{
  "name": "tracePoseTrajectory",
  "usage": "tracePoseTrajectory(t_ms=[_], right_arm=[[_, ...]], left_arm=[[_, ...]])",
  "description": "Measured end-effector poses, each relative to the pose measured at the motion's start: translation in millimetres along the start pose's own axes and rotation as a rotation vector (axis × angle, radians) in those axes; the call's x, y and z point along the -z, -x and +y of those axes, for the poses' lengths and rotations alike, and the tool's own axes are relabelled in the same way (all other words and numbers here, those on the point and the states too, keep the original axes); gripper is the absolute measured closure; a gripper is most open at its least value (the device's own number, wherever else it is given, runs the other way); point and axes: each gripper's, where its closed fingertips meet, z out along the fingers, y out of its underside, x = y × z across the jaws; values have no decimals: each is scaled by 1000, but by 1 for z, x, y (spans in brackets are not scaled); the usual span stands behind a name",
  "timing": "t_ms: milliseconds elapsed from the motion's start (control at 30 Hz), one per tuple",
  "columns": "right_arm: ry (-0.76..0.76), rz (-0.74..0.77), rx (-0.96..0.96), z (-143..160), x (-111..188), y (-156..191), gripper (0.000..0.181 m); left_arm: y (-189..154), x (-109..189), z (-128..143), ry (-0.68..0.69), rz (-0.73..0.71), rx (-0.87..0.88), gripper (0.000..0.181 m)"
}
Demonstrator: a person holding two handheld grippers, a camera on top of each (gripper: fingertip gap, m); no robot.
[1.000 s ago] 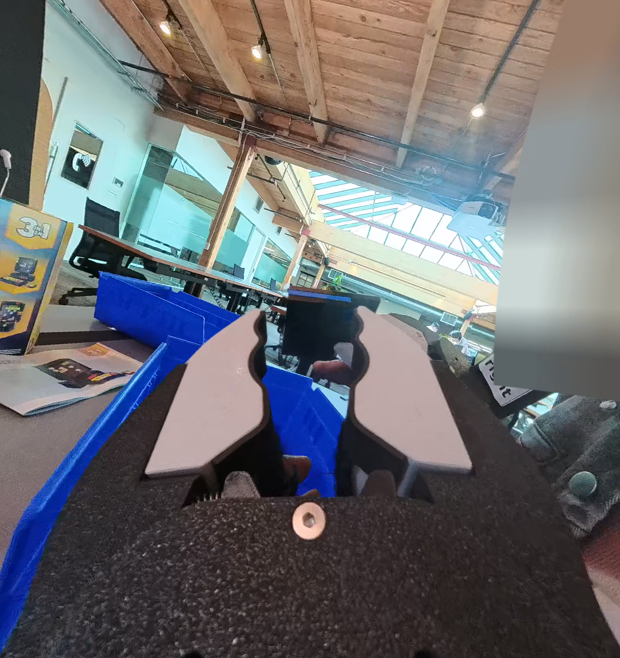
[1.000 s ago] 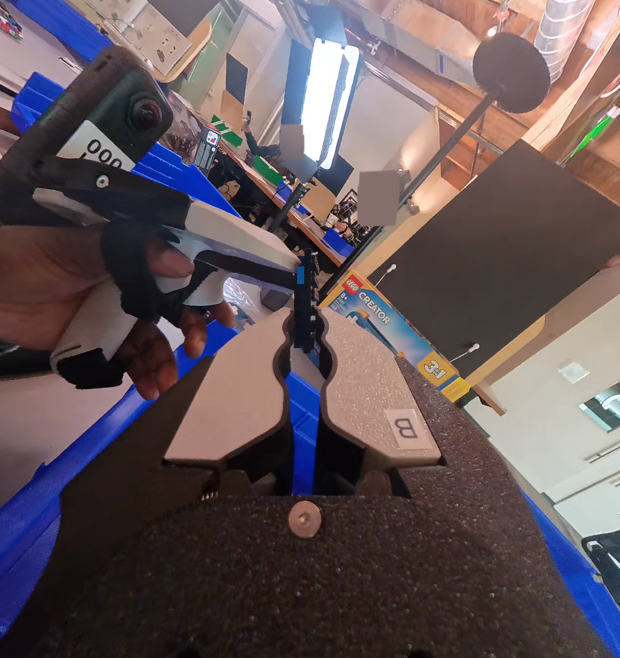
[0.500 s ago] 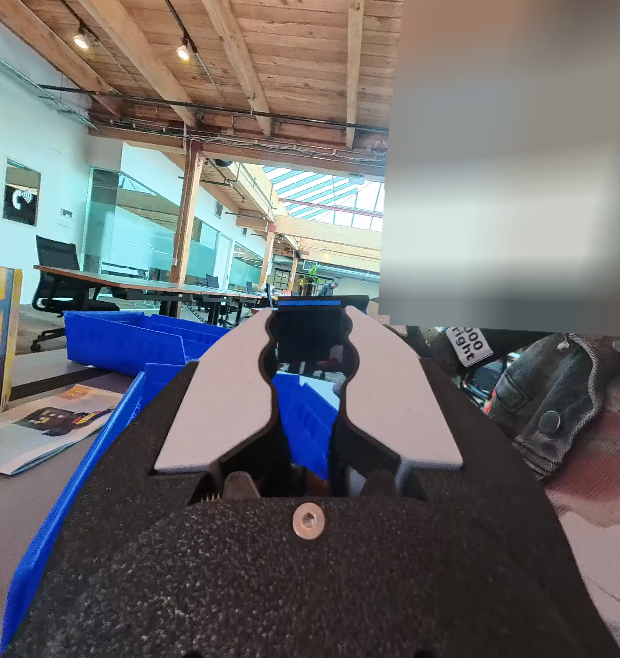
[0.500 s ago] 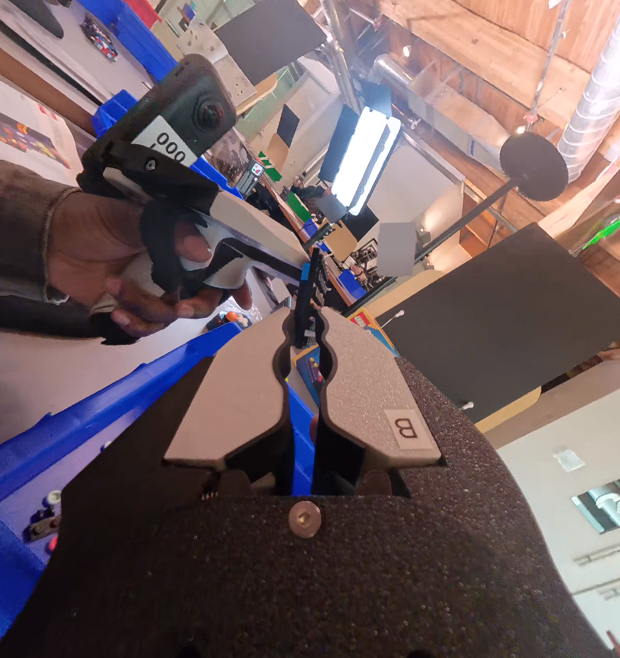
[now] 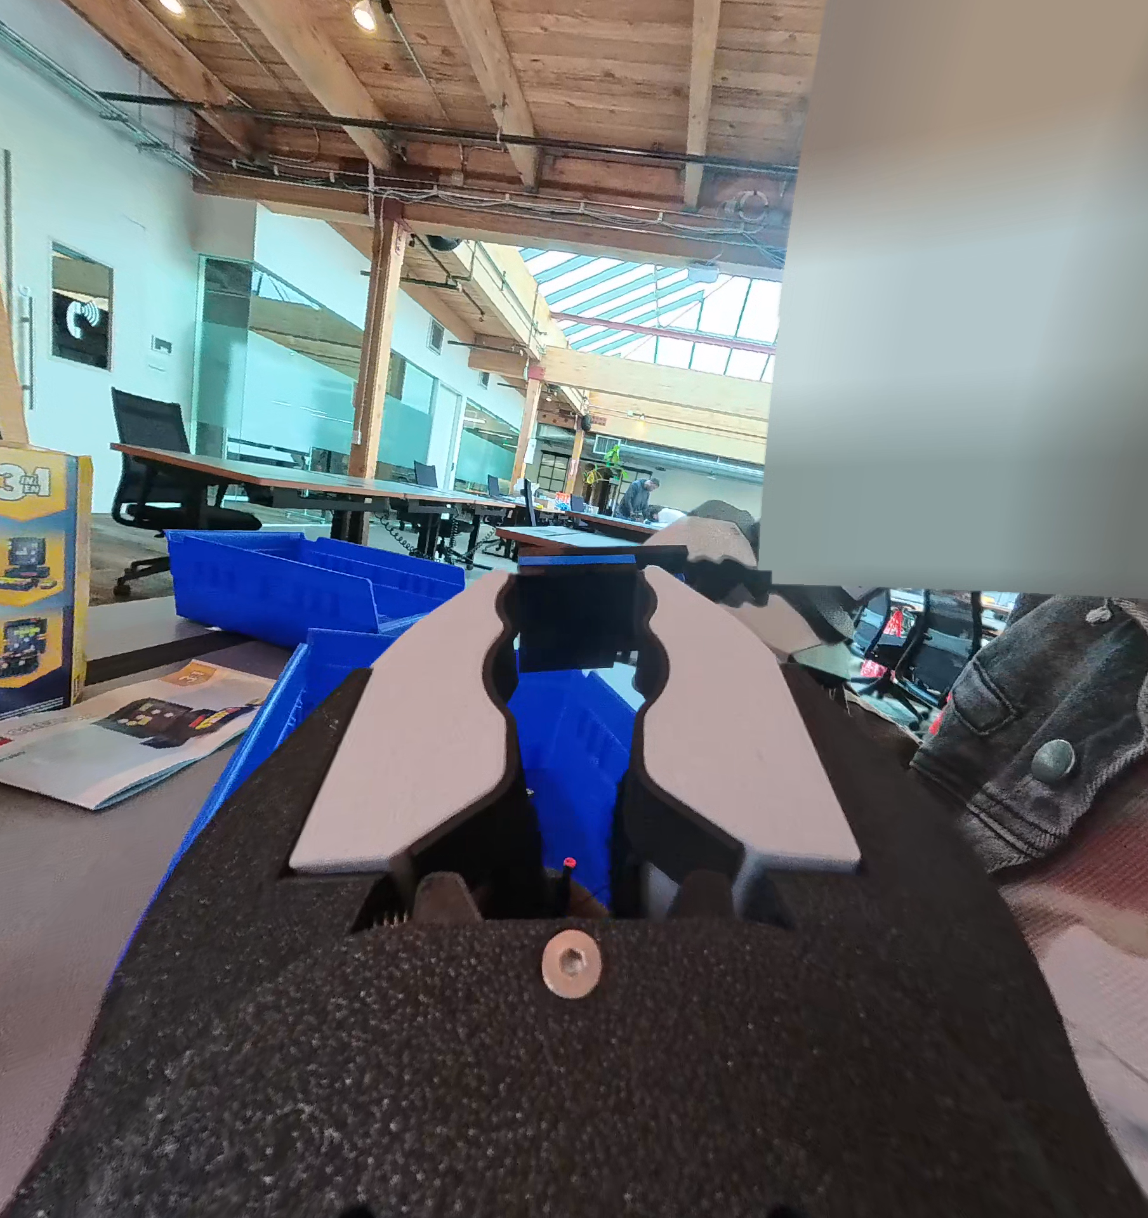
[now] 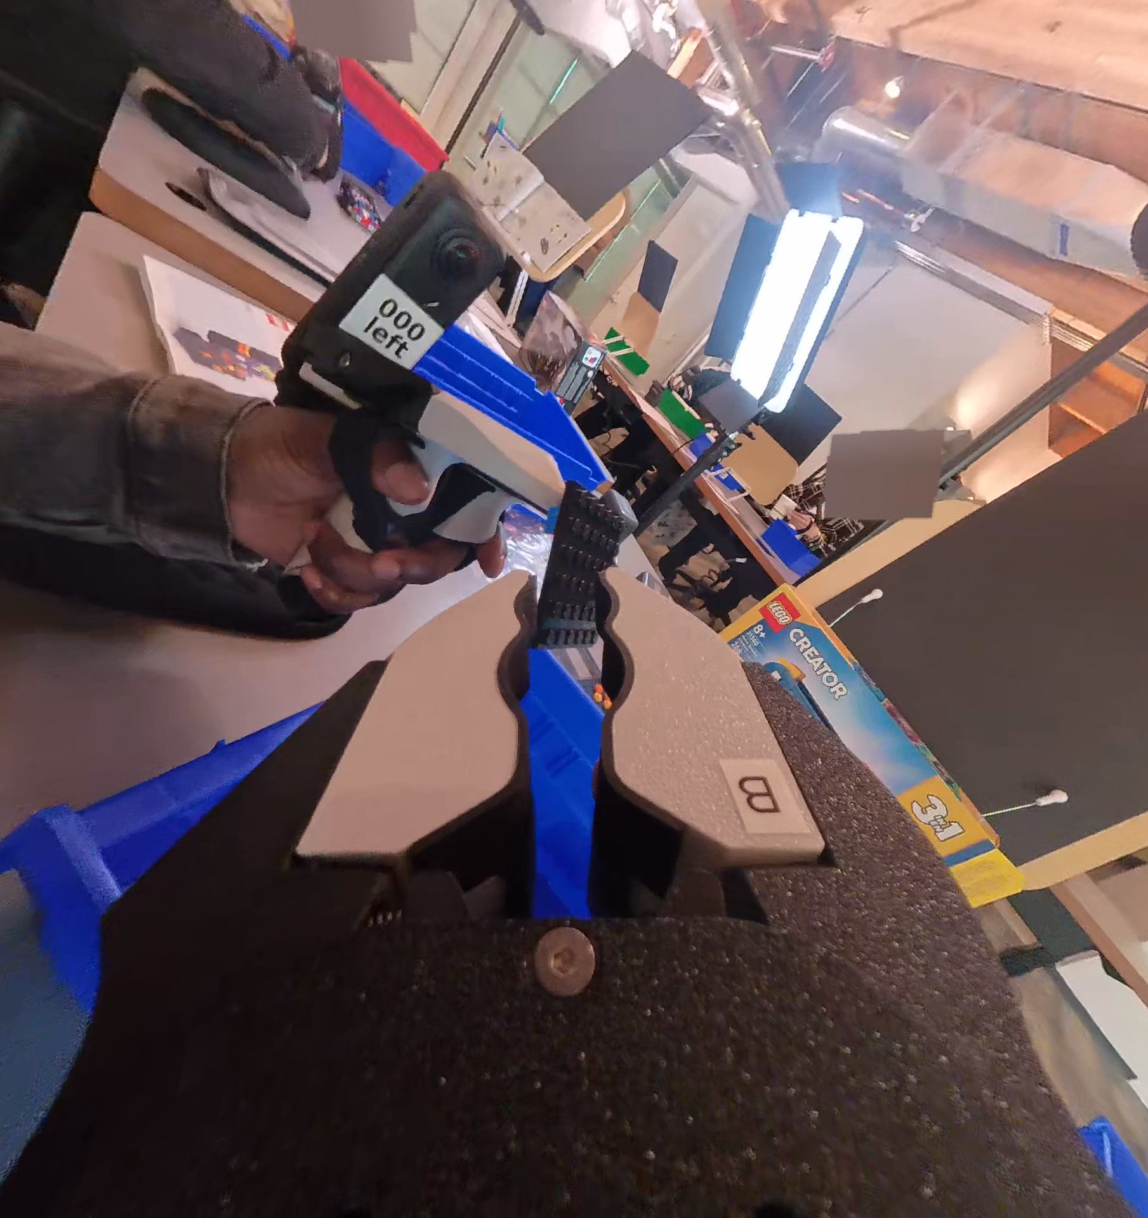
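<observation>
A black studded brick plate point(image 5: 574, 626) with a blue strip along its top edge is held in the air between both grippers. My left gripper point(image 5: 574, 593) is shut on it across its width. My right gripper point(image 6: 568, 586) is shut on the same plate point(image 6: 581, 547), pinching its lower end, with the studded face showing. In the right wrist view a hand holds the left gripper point(image 6: 558, 481), whose fingers reach the plate's upper end. The right gripper's grey fingers point(image 5: 696, 537) show blurred just behind the plate in the left wrist view.
A blue bin point(image 5: 261, 745) lies right under the grippers and also shows in the right wrist view point(image 6: 162, 824). A second blue bin point(image 5: 281, 580) stands behind. A toy box point(image 5: 24, 580) and an instruction booklet point(image 5: 116, 731) are on the left. A person's denim jacket point(image 5: 1052, 725) is close on the right. The tips of both grippers are at nearly the same place.
Both grippers kept their hold and turned together. The plate, seen edge-on from the right gripper before, now shows its studded face. The left view has swung a little to the left.
</observation>
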Motion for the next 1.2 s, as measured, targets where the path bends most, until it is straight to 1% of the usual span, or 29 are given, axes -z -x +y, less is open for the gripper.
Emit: tracePoseTrajectory(t_ms=[67,133,233,267,333,367,400,433,533,600,733,767,833,967,1033,1067,1100,1133,1167,1200], right_arm=[[33,0,29,5,-4,2,165],[62,26,58,8,-6,0,171],[47,68,82,5,-2,-8,175],[41,67,87,4,-2,-9,177],[25,63,79,1,-1,-9,177],[19,65,92,0,-1,-9,176],[17,72,104,0,-1,-9,176],[18,89,124,-1,-2,-10,176],[68,196,314,0,-3,-15,176],[82,233,369,-1,-3,-16,177],[69,206,321,0,-2,-14,177],[77,199,321,1,-2,-13,177],[75,191,285,2,0,-13,177],[65,177,106,6,1,-16,176],[71,175,-27,12,2,-21,174],[59,183,-91,12,3,-25,174],[18,242,-171,9,8,-36,176],[-21,247,-223,3,11,-44,177],[17,218,-240,6,7,-46,177],[129,190,-221,22,2,-43,177]], left_arm=[[-1,-1,1,3,6,16,149],[2,-1,3,11,-15,7,149],[0,-2,5,32,-29,-19,150],[-2,-2,3,27,-22,-23,149],[-1,-3,1,25,-32,-9,141],[-2,-3,1,29,-20,12,142],[-4,-3,1,26,-3,43,147],[-4,-4,0,9,0,79,147],[2,-6,0,-39,-33,185,145],[2,-6,0,-74,-24,233,143],[3,-7,1,-73,-15,242,141],[1,-7,1,-75,-4,238,147],[0,-8,2,-65,-8,213,148],[1,-8,6,2,-67,48,149],[3,-9,12,74,-128,-72,149],[3,-10,14,105,-148,-112,152],[2,-9,25,176,-136,-207,181],[-3,-13,49,311,-121,-225,181],[-12,-19,66,370,-98,-225,181],[-13,-23,71,384,-109,-195,181]])
